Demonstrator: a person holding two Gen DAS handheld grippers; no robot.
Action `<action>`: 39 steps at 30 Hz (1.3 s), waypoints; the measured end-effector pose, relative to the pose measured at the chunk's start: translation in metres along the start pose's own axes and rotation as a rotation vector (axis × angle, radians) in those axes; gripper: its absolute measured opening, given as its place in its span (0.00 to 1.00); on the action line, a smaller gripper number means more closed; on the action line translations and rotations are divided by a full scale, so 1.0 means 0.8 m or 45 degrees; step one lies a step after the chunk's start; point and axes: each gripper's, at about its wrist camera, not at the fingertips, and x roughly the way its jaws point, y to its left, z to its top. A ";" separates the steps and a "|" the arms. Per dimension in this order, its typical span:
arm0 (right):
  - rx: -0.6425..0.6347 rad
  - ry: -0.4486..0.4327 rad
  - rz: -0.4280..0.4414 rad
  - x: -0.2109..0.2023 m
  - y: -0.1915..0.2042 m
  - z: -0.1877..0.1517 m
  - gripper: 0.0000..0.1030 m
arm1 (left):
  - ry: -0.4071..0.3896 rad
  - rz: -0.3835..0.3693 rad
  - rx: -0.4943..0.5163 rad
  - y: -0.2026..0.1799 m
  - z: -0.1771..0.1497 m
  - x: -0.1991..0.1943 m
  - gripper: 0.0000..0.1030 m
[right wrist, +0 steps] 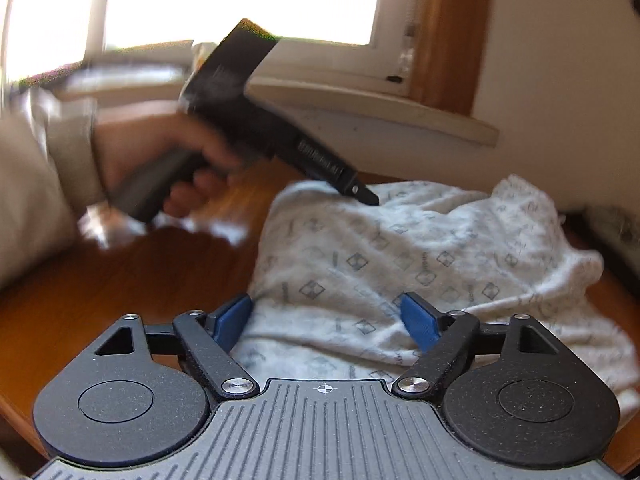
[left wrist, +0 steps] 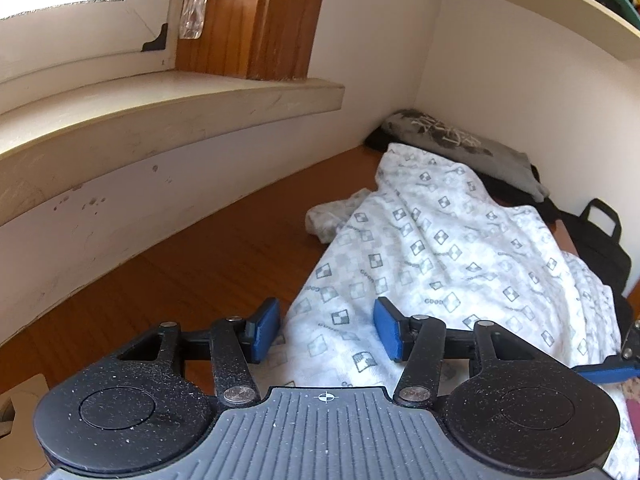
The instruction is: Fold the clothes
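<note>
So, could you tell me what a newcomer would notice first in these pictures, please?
The white patterned garment lies rumpled across the wooden table, filling the middle of both views. The left gripper and the right gripper both stand open over its near edge, nothing pinched. Behind it, in the corner by the wall, sits a folded grey shirt.

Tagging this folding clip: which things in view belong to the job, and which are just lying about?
Part of the job:
- white patterned garment spread on the wooden table
- left gripper, jaws open over it
- right gripper, jaws open

Lying about:
- grey printed garment in the corner
- black bag by the wall
</note>
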 end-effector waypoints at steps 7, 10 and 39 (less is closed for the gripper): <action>0.053 0.013 0.017 -0.002 -0.036 -0.013 0.77 | -0.027 0.015 0.031 -0.010 0.003 -0.008 0.57; 0.036 0.026 -0.022 -0.010 -0.054 -0.023 0.77 | -0.065 0.003 0.063 -0.021 0.006 -0.016 0.57; 0.523 0.095 -0.167 -0.082 -0.242 -0.091 0.27 | 0.049 -0.104 0.545 -0.181 -0.035 -0.020 0.62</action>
